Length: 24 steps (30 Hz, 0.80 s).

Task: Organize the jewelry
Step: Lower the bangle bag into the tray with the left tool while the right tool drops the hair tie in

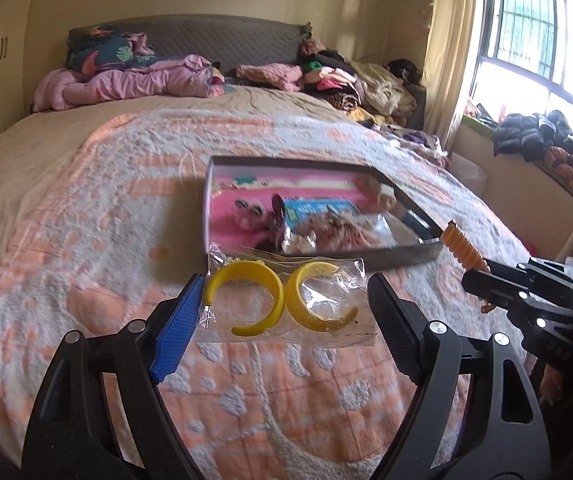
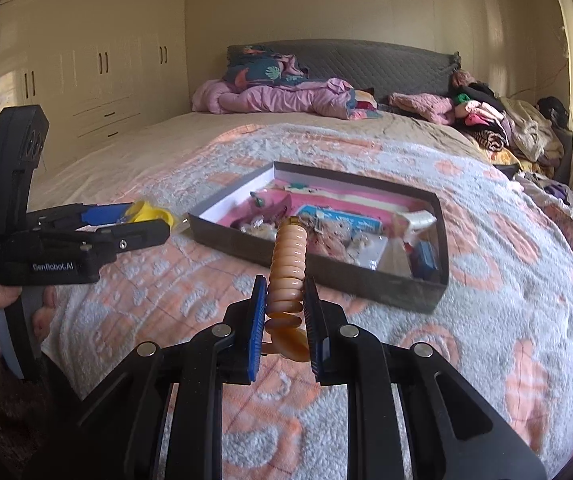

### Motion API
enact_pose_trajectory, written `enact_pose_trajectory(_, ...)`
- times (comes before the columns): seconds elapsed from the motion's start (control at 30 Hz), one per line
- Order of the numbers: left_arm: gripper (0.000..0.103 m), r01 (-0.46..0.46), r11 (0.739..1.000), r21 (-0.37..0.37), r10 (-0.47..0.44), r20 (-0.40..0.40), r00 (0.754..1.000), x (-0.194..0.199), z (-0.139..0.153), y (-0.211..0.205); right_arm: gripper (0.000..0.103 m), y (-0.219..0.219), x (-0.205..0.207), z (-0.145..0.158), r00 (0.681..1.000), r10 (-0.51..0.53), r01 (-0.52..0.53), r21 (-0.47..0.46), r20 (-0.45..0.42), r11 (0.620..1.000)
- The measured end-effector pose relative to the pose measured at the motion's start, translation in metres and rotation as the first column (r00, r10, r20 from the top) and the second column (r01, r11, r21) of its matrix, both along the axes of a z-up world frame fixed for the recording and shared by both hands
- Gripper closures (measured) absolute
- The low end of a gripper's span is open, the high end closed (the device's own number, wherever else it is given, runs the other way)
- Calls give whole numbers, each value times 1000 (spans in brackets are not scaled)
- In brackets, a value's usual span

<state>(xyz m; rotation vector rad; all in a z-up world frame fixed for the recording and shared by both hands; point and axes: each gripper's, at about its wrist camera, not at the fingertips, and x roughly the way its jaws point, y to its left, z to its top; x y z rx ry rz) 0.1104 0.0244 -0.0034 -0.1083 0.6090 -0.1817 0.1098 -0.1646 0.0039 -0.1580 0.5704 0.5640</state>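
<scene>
Yellow hoop earrings [image 1: 282, 300] in a clear plastic bag [image 1: 326, 304] sit on the bedspread [image 1: 86, 240], right in front of the near edge of the jewelry box [image 1: 402, 256]. The left gripper [image 1: 282, 312] has its jaws spread wide on either side of the bag, and I can't tell if the pads actually touch the plastic. Over on the other side, the right gripper [image 2: 285, 320] is clamped onto an orange beaded bracelet [image 2: 288, 256], which sticks up and forward between the blue pads [image 2: 258, 320], near the box's front wall. That box is dark outside, pink inside, and already packed with small packets and trinkets. Piles of clothes [image 2: 486, 120] lie up by the grey headboard [image 2: 366, 60].
</scene>
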Motion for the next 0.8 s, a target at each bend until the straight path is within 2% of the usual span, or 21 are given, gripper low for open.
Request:
enact_pose_trajectory(0.4,30,-23,1000,-8,24,59,998,19,24,14,85,8,21,19,999,-3,2,16,50,1000)
enact_pose_trajectory(0.8,30,-20,1000,-17,22,90,996,54,36,14,85,1,54,34,994,-62,58,38,91,998)
